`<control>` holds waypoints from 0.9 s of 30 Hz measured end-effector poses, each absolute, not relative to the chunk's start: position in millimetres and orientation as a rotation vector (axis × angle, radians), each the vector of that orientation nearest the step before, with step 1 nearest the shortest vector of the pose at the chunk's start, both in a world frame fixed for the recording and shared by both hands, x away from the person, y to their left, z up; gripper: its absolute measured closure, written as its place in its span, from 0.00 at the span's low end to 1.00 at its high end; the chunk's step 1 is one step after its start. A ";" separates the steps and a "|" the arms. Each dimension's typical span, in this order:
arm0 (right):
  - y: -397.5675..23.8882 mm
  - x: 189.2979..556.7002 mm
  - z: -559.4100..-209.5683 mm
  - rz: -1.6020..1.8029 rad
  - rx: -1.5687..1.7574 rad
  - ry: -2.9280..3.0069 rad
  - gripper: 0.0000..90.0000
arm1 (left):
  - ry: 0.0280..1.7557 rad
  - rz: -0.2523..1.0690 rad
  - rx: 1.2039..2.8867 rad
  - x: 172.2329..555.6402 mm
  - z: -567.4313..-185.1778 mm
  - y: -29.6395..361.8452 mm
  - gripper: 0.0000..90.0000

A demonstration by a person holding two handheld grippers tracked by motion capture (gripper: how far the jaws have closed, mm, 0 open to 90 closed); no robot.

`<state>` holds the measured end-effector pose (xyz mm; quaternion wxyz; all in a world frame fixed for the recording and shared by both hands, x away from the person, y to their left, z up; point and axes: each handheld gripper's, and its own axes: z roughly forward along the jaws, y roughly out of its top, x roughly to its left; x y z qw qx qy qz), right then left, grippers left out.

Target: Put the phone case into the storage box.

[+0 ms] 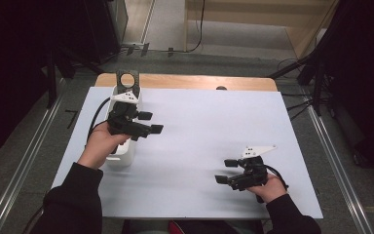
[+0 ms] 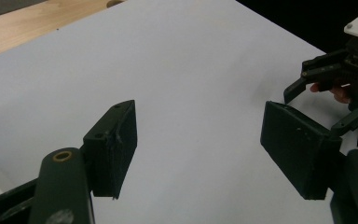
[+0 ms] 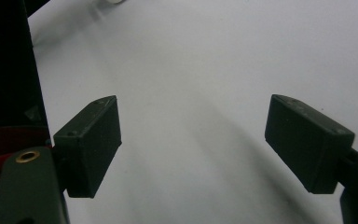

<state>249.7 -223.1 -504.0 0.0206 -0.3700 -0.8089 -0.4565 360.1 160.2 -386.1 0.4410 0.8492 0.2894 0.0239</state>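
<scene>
Two grippers, both with jaws parted about halfway and nothing between them. Left gripper (image 1: 151,122) (image 2: 200,144) held above the left part of the white sheet (image 1: 199,122), jaws pointing to the right, toward the sheet's middle. Seen between its pads in the left gripper view: bare sheet. Directly under and behind the left hand (image 1: 102,141): the white container (image 1: 121,158), a tall narrow tub. Standing upright at the left edge of the sheet, long axis running from the near side to the far side, along that edge. At its far end, a black bracket (image 1: 127,79) against the wooden table (image 1: 185,81). So, from the left jaws, the container lying back and down, not ahead; probably necessary to draw the hand back or turn the wrist downward before any grasp on the rim.

Right gripper (image 1: 225,171) (image 3: 193,140) low over the sheet, near the near right corner, jaws pointing left, well apart from the container. Left hand clearly the nearer one.

Plenty of open room across the middle and the far right of the sheet; little room on the container's left, with the sheet's edge just beside it.
</scene>
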 end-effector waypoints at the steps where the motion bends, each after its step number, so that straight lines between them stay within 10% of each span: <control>1: -223.0 249.9 -504.1 -1.415 -1.150 -2.507 0.19 | 0.718 0.057 2.105 358.9 -387.3 159.6 0.30; 27: -221.9 249.6 -504.3 -1.415 -1.136 -2.516 0.19 | 0.655 0.073 2.123 329.0 -408.0 151.4 0.30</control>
